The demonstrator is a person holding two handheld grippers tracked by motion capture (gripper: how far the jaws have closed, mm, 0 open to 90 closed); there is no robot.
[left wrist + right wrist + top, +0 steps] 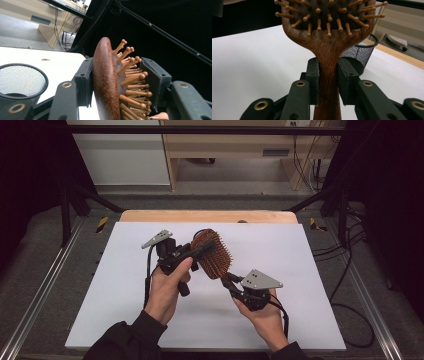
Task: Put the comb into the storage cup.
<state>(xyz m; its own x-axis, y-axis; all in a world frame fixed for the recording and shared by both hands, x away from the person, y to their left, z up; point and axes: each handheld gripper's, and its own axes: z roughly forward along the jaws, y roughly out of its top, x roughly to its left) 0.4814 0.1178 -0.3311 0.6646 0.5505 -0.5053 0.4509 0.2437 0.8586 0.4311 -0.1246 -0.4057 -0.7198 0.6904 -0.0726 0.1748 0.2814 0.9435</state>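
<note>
Pinching the hairbrush: left gripper's jaws on its head, right gripper's on its handle.

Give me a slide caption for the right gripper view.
Right tool clamped on the handle of a wooden hairbrush, bristles facing the camera, with a black mesh cup behind on the white table.

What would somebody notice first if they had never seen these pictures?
First, the reddish-brown wooden paddle hairbrush with peg bristles, held up above the middle of the white table. The left gripper has its jaws around the brush head, one on the smooth back, one at the bristles, and the right gripper clamps the handle. A black wire-mesh cup stands on the table behind the brush.
</note>
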